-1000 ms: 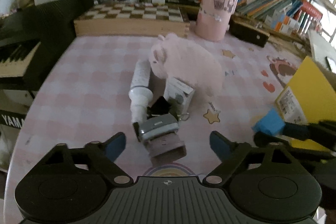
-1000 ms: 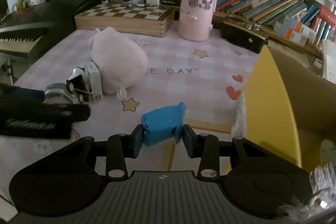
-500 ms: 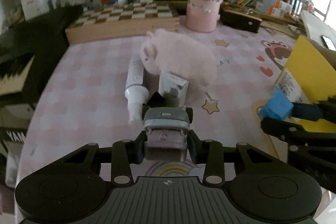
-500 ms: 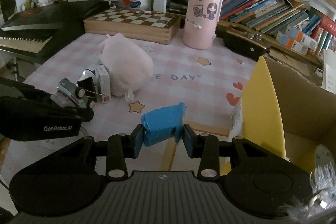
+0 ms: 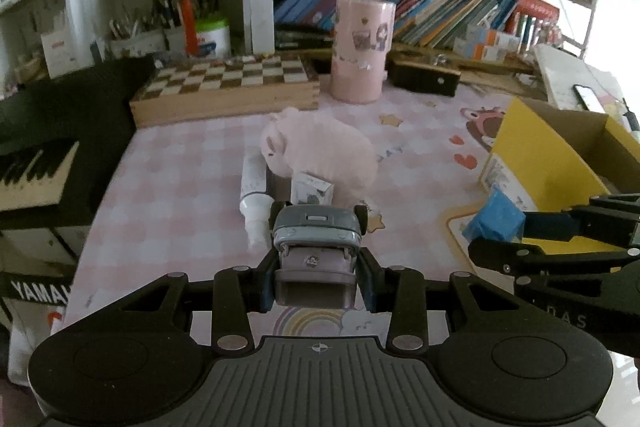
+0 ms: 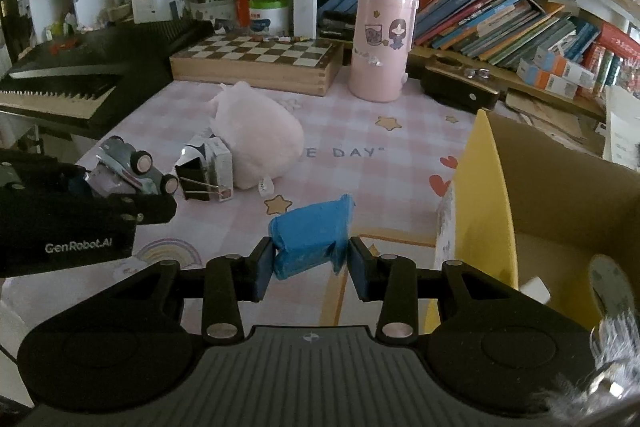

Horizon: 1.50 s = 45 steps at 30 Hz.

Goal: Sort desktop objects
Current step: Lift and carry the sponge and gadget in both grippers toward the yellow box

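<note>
The worktop [image 6: 360, 163] is covered with a pink checked mat that has stars, hearts and the words "E DAY" on it. At its left edge stands a black keyboard [image 6: 80, 83], and at the back lies a wooden chessboard box [image 6: 260, 61]. On the right side there is an open cardboard box [image 6: 560, 211] with a yellow flap. A tall pink cylinder container [image 6: 382, 45] stands upright behind, just beside the chessboard box.

In the middle of the worktop lies a pink plush toy [image 5: 320, 151]. A white tube [image 5: 254, 187] lies beside it on the left in the left wrist view, and a small white carton [image 6: 214, 167] with a black binder clip [image 6: 198, 183] leans against the front of the plush.

The left tool [image 5: 316, 285] is closed on a grey toy car [image 5: 316, 247], which is lifted off the mat; the pads press on both sides of the car's body. The right tool [image 6: 306, 265] is closed on a blue packet [image 6: 310, 237], also held above the worktop, near the yellow flap of the box.
</note>
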### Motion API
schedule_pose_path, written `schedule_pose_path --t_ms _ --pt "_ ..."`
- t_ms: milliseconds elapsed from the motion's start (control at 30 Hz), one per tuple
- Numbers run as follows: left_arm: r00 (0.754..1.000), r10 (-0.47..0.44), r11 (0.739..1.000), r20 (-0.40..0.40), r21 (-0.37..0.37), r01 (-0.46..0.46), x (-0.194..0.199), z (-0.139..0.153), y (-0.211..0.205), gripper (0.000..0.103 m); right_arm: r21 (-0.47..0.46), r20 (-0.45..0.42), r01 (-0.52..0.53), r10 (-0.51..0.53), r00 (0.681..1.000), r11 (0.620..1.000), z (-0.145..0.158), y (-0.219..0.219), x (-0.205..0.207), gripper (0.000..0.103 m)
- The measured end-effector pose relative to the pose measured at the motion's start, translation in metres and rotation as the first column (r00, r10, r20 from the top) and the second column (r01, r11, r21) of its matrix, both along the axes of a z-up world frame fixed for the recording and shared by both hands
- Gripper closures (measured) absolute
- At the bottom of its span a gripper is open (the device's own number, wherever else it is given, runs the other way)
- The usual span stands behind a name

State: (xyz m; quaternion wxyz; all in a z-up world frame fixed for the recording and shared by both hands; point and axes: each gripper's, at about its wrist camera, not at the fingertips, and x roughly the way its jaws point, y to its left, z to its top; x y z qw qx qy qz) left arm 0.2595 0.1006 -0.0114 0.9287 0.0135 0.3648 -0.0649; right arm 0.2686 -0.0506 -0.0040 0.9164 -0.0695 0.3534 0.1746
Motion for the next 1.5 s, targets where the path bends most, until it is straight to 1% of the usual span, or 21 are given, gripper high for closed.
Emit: schedule_pose_path --t_ms 200,433,833,1000,1133,1500 --pt "0.999 -0.026 0.999 0.028 -0.023 0.026 -0.025 0.009 0.0 0.065 0.008 0.014 0.018 -0.018 1.0 1.0 0.008 -0.002 -0.026 0.066" --pt "0.997 -0.058 0.997 0.05 -0.042 0.06 -0.053 0.016 0.001 0.065 0.011 0.01 0.042 -0.042 0.999 0.999 0.011 -0.003 -0.061 0.066" --pt "0.992 -0.112 0.992 0.066 -0.047 0.115 -0.104 0.022 0.004 0.065 0.038 -0.01 0.103 -0.103 0.995 0.994 0.011 -0.003 -0.118 0.066" --pt "0.988 -0.136 0.989 0.069 -0.046 0.14 -0.124 0.022 0.005 0.065 0.031 -0.005 0.115 -0.115 0.993 0.993 0.011 0.001 -0.142 0.066" --pt "0.984 -0.165 0.985 0.071 -0.043 0.169 -0.14 0.022 0.003 0.065 0.03 0.0 0.13 -0.13 0.992 0.991 0.011 0.003 -0.162 0.066" --pt "0.969 -0.235 0.97 0.077 -0.039 0.239 -0.177 0.022 0.001 0.065 0.045 -0.003 0.21 -0.21 0.978 0.977 0.008 -0.003 -0.212 0.067"
